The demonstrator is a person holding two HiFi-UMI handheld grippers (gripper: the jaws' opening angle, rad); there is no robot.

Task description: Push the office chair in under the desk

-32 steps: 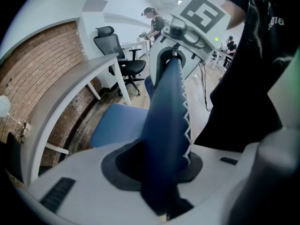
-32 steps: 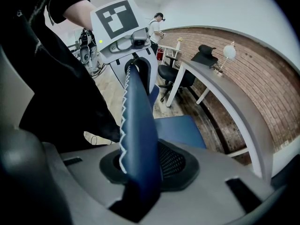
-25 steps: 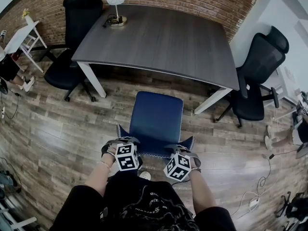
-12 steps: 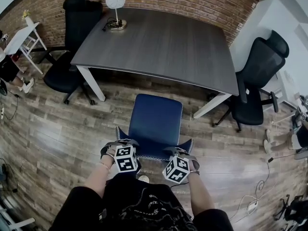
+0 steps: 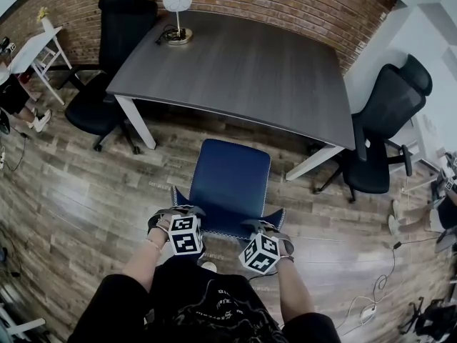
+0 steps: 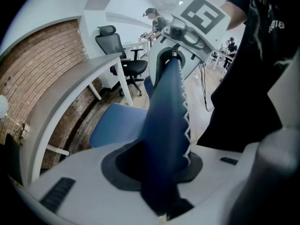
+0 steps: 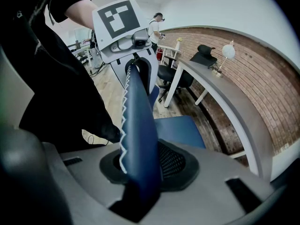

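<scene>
- Behind the blue chair (image 5: pixel 230 181), the person stands as a second ago. Both grippers are at the same spots on the backrest (image 5: pixel 228 227), and the picture has shifted only slightly.
- Chair: its seat lies out on the wood floor (image 5: pixel 78 206), close to the near edge of the desk (image 5: pixel 243 63), between the white legs and not under the top. That gap looks the same as before.
- Left gripper (image 6: pixel 159 165): its jaws pinch the left end of the backrest's top edge, and the blue padding fills the gap between the pads.
- Right gripper (image 7: pixel 143 170): its jaws pinch the right end of that edge, where white zigzag stitching runs up the blue cover.
- Lamp (image 5: pixel 176 6): it stands at the desk's far left corner.
- Black chairs: one (image 5: pixel 114 48) is off the desk's left edge and one (image 5: pixel 382 120) is off its right edge.
- Writing: each gripper's cube carries black-and-white square markers, not words. The pale print on the person's black shirt (image 5: pixel 207 309) is too blurred to read.
</scene>
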